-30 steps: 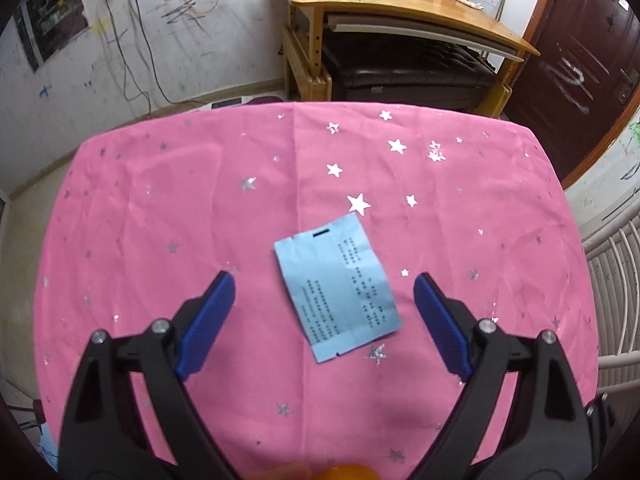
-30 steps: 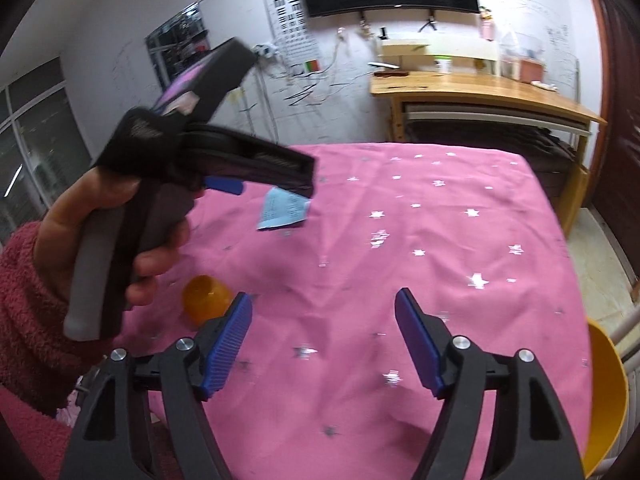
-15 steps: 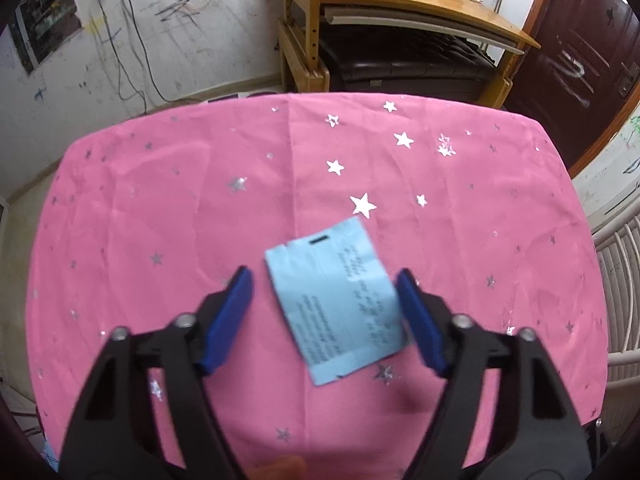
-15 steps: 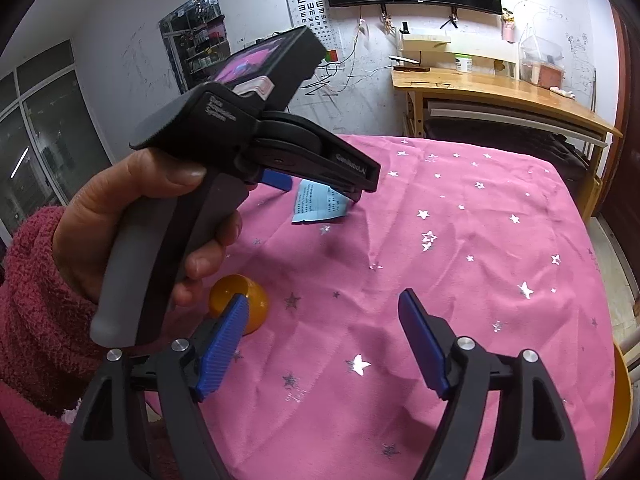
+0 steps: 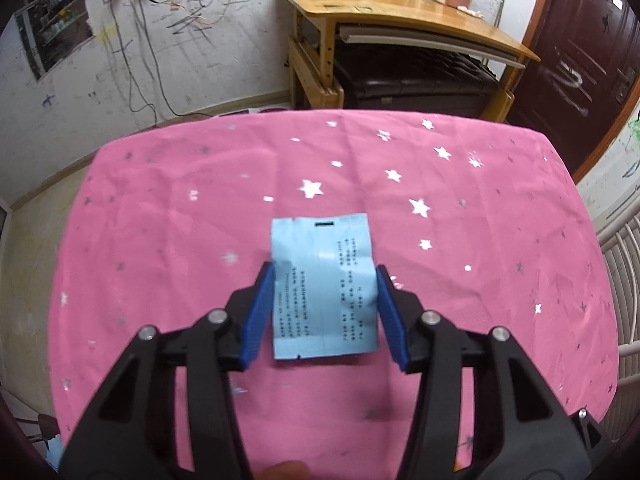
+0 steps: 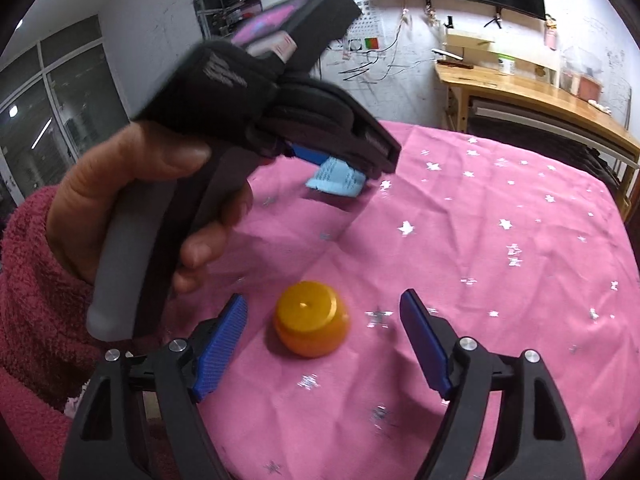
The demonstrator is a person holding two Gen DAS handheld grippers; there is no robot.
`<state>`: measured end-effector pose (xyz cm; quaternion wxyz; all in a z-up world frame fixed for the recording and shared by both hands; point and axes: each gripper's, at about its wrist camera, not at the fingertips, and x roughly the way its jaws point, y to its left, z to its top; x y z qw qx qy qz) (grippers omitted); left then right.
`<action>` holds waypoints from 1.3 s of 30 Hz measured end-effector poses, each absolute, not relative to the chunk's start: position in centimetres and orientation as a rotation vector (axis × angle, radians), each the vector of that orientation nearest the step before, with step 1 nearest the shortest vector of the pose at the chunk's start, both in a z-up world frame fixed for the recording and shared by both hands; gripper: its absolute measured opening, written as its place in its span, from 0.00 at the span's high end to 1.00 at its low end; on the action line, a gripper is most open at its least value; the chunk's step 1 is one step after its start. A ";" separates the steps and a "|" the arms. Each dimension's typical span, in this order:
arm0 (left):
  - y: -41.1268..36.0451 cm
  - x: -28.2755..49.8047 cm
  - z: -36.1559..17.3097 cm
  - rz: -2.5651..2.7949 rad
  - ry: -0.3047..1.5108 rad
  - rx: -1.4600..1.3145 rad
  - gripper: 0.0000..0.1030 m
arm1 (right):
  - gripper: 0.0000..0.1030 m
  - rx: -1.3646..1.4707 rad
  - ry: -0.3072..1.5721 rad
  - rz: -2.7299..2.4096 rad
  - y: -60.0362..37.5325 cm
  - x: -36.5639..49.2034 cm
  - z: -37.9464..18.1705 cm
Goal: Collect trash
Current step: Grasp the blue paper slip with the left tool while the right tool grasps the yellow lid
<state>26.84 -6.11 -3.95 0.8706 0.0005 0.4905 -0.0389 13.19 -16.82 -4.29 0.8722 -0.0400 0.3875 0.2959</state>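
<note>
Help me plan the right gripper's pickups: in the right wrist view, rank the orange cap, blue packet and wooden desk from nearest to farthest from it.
1. Orange cap: on the pink cloth, just ahead of the open right gripper, between its fingers.
2. Blue packet: farther back, left of centre, in the left gripper.
3. Wooden desk: beyond the table, at the far right wall.

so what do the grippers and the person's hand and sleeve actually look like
Both the left gripper and right gripper have black plastic arms with silver rivets and ribbed blue finger pads. From the right wrist view, the left tool has a grey pistol handle, a white logo, and a screen glowing pink on top. The bare hand wears a fuzzy dark-pink sleeve.
</note>
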 end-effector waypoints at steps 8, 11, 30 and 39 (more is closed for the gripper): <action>-3.8 25.8 -3.4 -0.087 1.009 -0.034 0.54 | 0.51 -0.120 0.816 0.598 -15.6 13.3 -4.6; -3.7 25.4 -3.3 -0.088 1.005 -0.040 0.54 | 0.59 -0.132 0.818 0.581 -15.4 13.2 -4.8; -7.4 23.4 -1.0 -0.123 0.960 0.001 0.54 | 0.66 -0.011 0.731 0.468 -22.4 13.3 -2.5; -11.6 22.4 0.0 -0.175 0.937 0.050 0.54 | 0.66 0.063 0.687 0.383 -28.1 13.0 -1.5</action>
